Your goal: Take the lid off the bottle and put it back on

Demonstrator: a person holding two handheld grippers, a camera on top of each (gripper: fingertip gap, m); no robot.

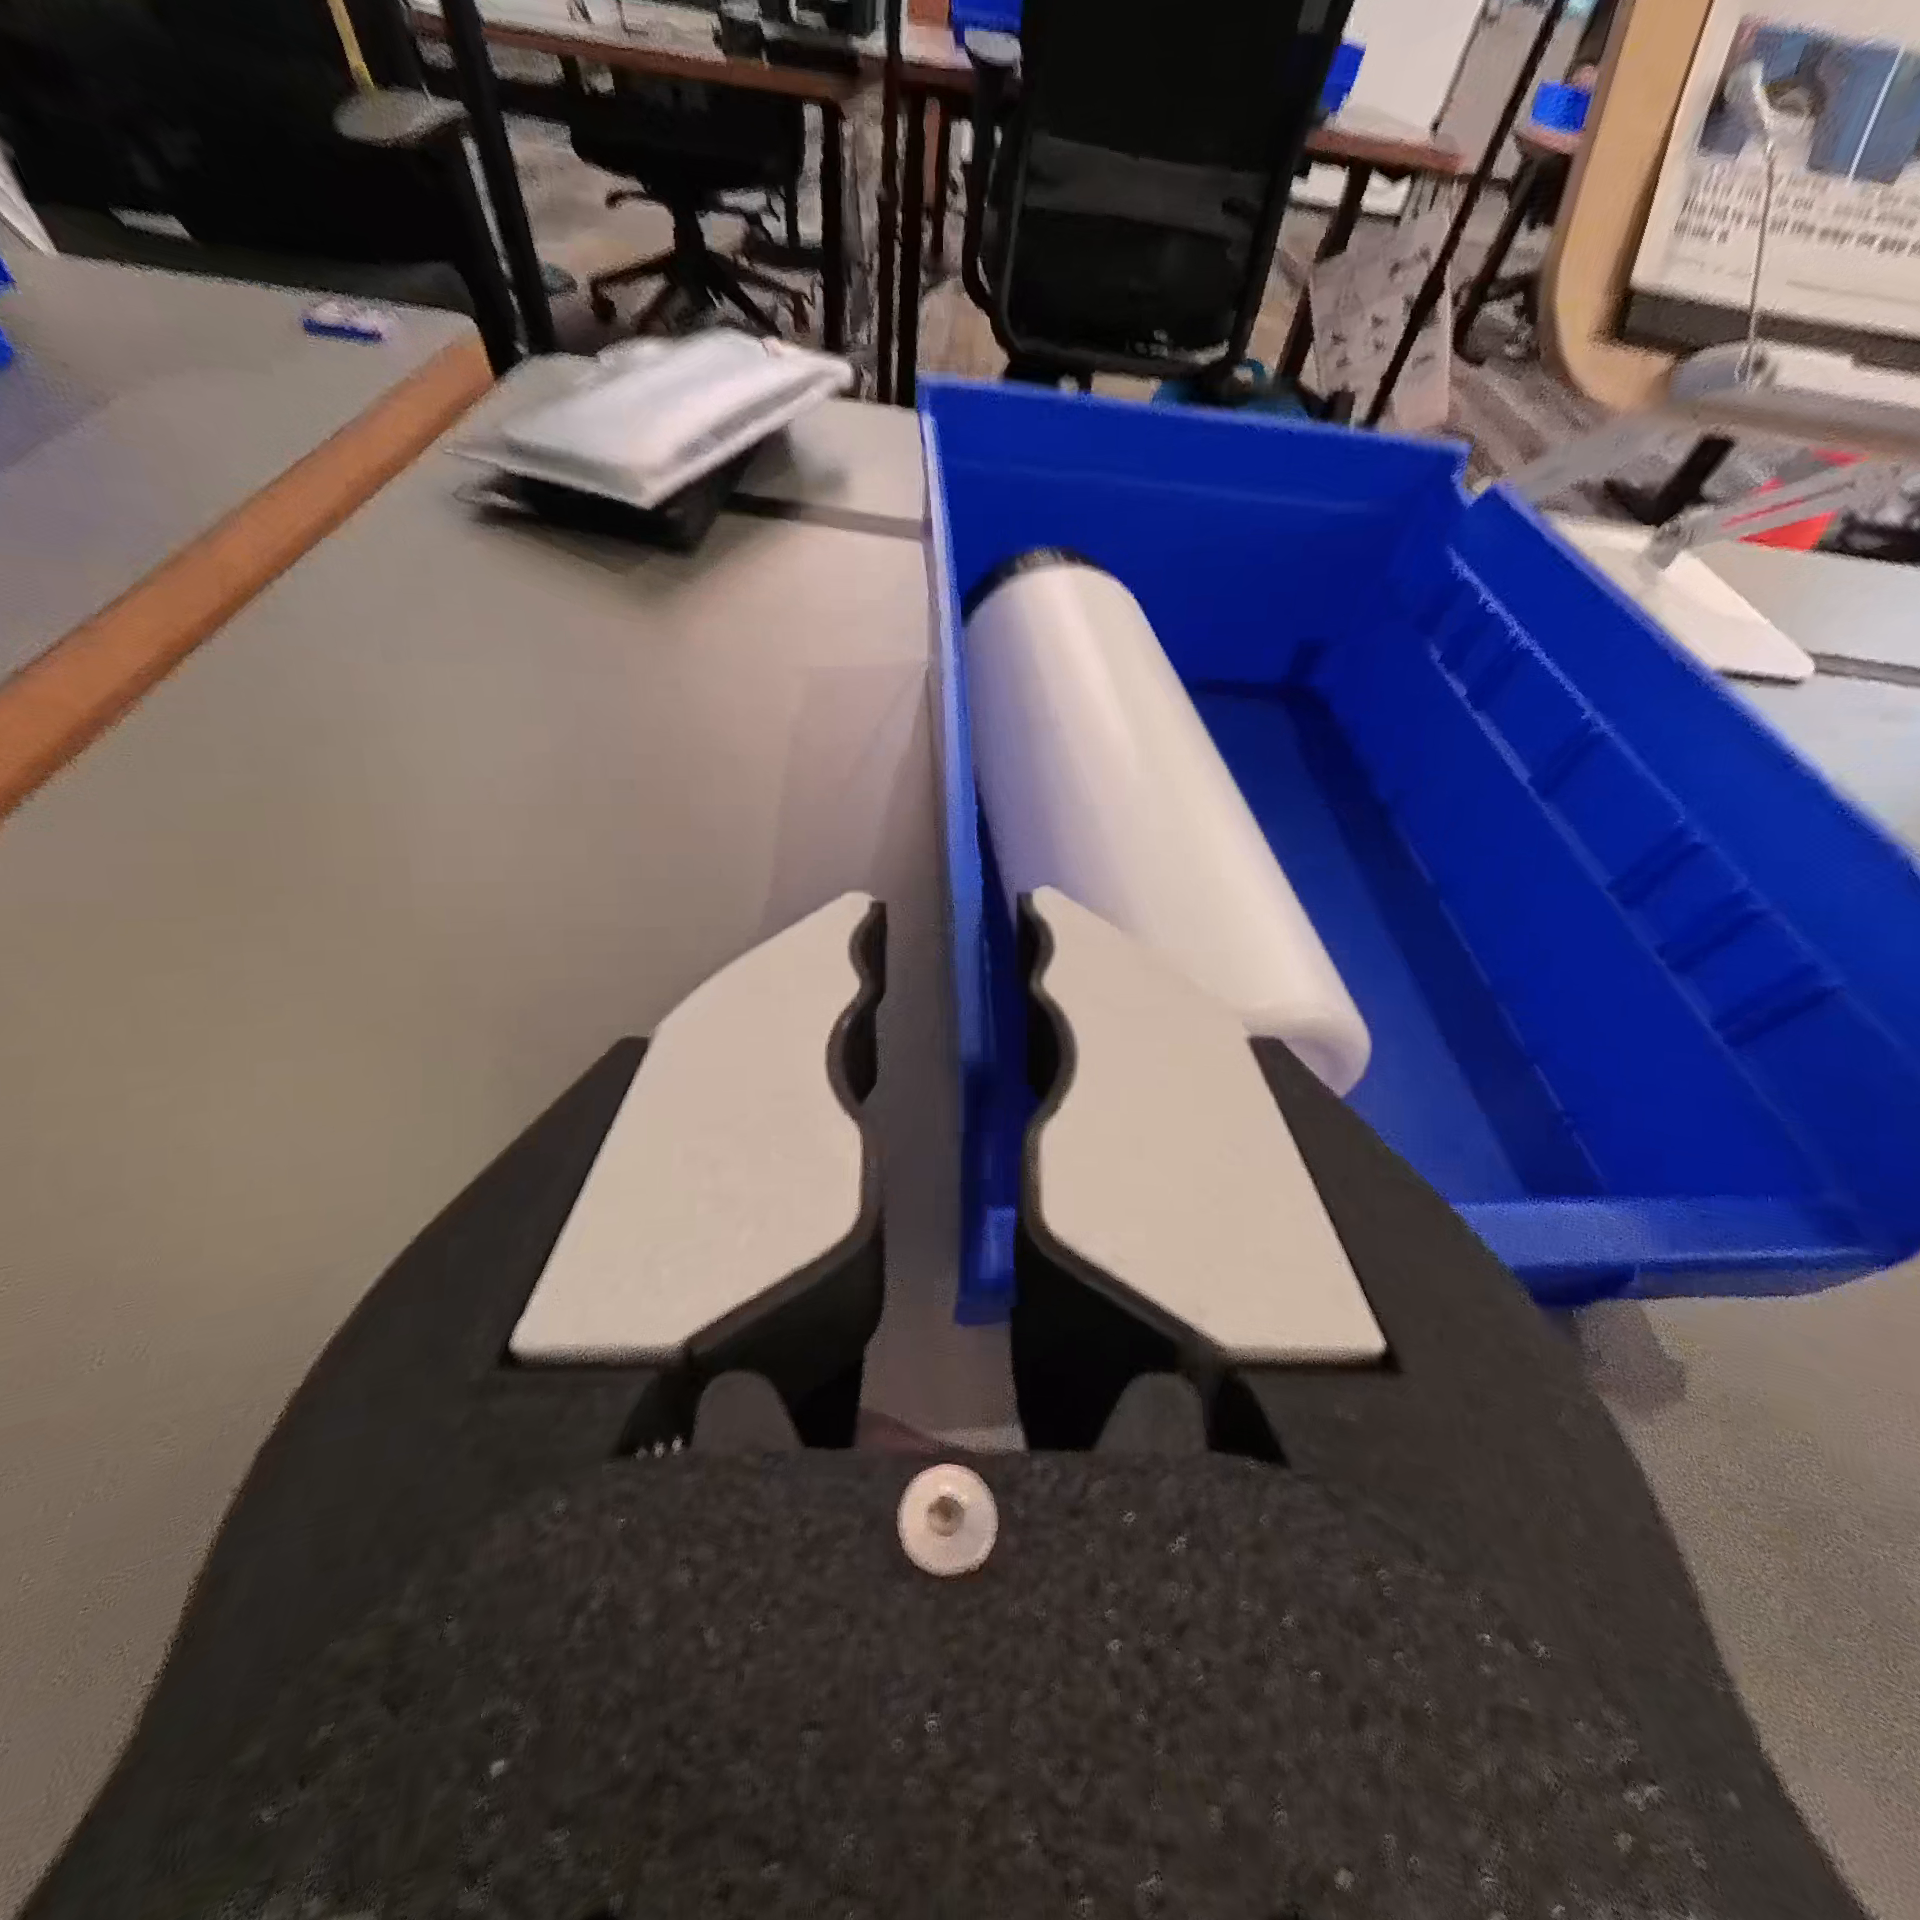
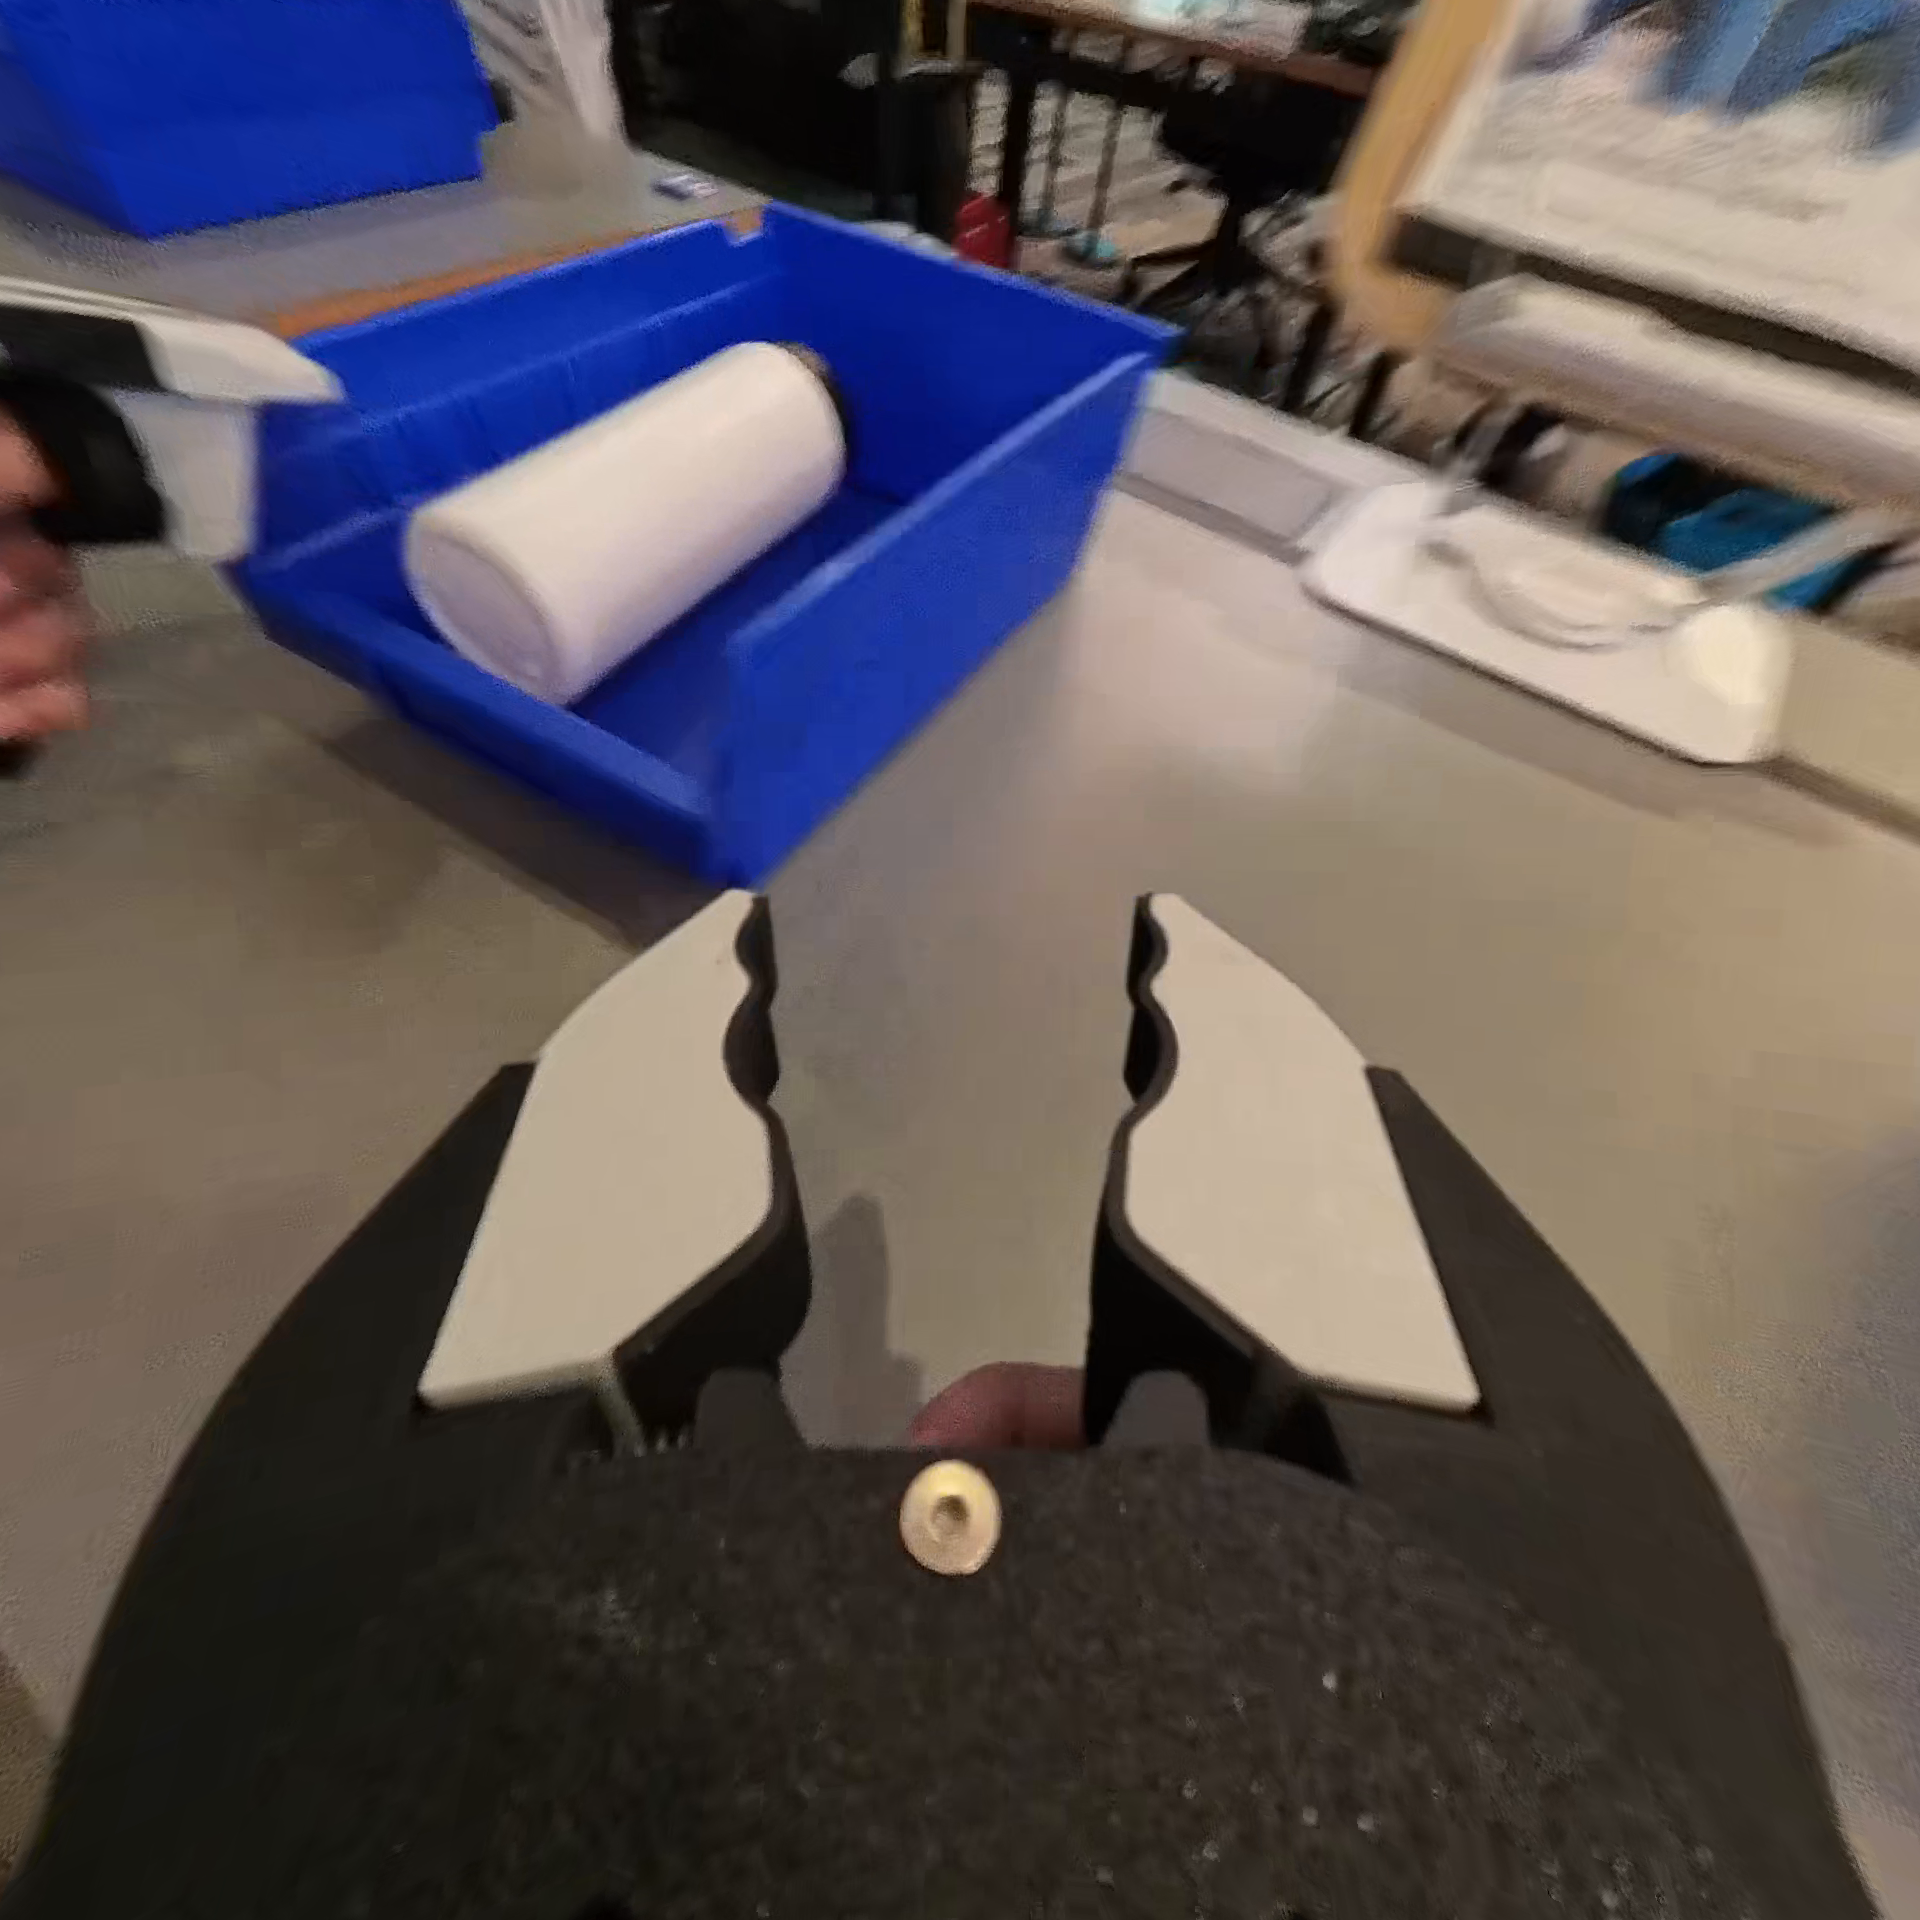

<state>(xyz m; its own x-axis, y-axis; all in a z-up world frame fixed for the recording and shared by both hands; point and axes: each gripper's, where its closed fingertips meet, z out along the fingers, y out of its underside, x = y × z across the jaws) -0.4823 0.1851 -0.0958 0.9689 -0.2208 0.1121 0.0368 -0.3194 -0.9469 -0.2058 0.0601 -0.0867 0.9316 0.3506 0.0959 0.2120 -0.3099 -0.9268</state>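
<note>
Both grippers are gaping empty: my left gripper [image 1: 951, 914] narrowly, astride the blue bin [image 1: 1351, 488] wall; my right gripper [image 2: 951, 909] wide. White bottle [image 2: 623, 520] is lying in the bin.

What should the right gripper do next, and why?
Probably move forward-left toward the white bottle lying on its side in the blue bin. The right gripper is open with only bare table between its fingers, and the bottle's dark lid end points away, so nothing is held yet.
</note>
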